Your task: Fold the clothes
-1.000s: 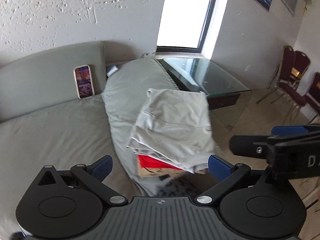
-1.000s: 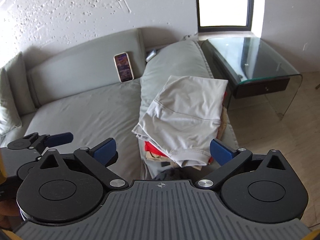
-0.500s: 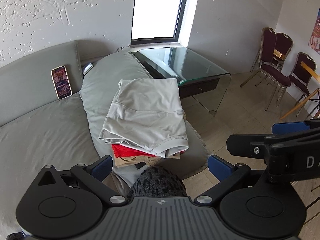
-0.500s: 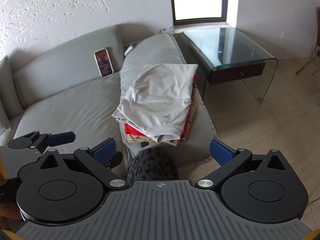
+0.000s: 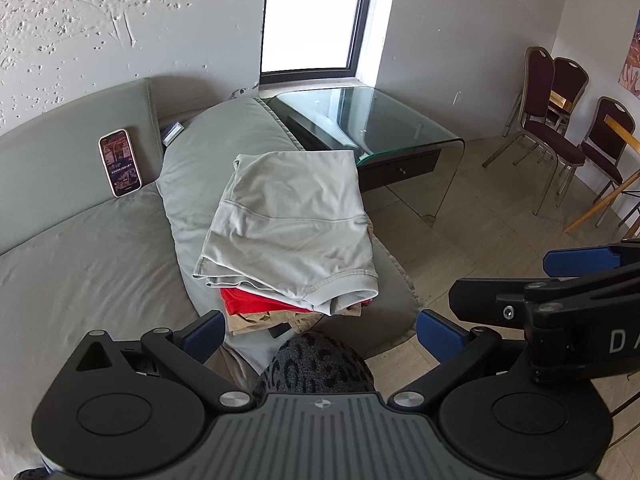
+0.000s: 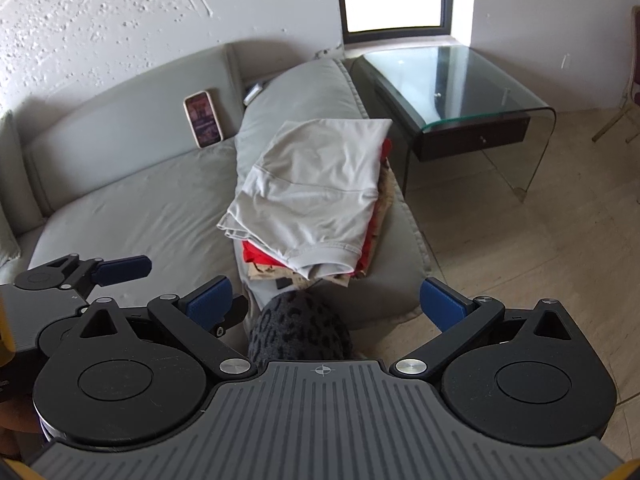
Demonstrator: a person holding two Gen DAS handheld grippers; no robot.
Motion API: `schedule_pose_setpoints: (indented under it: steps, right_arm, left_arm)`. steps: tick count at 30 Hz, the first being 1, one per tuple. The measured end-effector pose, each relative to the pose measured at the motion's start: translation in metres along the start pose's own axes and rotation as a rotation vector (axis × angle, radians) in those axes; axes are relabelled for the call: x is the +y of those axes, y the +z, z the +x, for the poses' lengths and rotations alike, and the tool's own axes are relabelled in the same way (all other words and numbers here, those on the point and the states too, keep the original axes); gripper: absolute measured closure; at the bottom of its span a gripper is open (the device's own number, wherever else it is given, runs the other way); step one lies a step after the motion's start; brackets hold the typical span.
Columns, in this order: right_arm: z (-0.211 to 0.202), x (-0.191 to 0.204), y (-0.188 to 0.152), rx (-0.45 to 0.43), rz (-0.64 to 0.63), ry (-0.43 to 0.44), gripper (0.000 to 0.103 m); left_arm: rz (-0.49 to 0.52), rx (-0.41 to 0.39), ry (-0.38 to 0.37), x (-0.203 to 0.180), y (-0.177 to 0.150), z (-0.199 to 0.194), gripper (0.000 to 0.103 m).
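Both claws spread wide, nothing held: left claw (image 5: 318,330) and right claw (image 6: 326,300) hang in the air side by side, aimed at the clothes pile, touching nothing. Right claw also shows at the right edge of the left view (image 5: 576,276), blue pads apart; left claw at the left edge of the right view (image 6: 120,270). Folded grey garment (image 5: 290,224) lies on top of the clothes pile, hem end toward the cameras, waist end toward the window (image 5: 308,16). Under it a red garment (image 5: 256,302), then a tan patterned one (image 5: 260,320), edges sticking out at the near end; in the right view the red and tan layers also show along the pile's right side. Pile sits on a big grey cushion (image 5: 208,148) lying on the right end of the grey sofa (image 5: 80,264). Dark leopard-print rounded thing (image 5: 316,364) just in front of the left claw's body, near end of the pile; cannot tell what it is. Phone (image 5: 120,162) leans upright against the sofa back, screen lit. Glass side desk (image 5: 384,120) just right of the cushion. Maroon chairs (image 5: 556,120) by the far right wall.
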State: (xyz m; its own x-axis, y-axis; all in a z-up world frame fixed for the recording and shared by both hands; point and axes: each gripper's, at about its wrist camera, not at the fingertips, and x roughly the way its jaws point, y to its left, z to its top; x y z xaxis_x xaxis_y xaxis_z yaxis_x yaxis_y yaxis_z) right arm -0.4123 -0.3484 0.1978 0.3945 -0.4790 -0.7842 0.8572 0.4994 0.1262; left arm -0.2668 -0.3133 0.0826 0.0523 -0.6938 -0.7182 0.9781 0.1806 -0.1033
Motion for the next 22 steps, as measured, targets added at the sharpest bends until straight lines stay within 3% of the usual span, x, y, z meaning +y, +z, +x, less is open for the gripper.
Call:
schedule_pose_setpoints:
  steps: [22]
  right_arm:
    - [0.0068, -0.0008, 0.0055, 0.012, 0.004, 0.006, 0.000]
  left_arm:
    - [-0.006, 0.007, -0.024, 0.0010, 0.0024, 0.0063, 0.001]
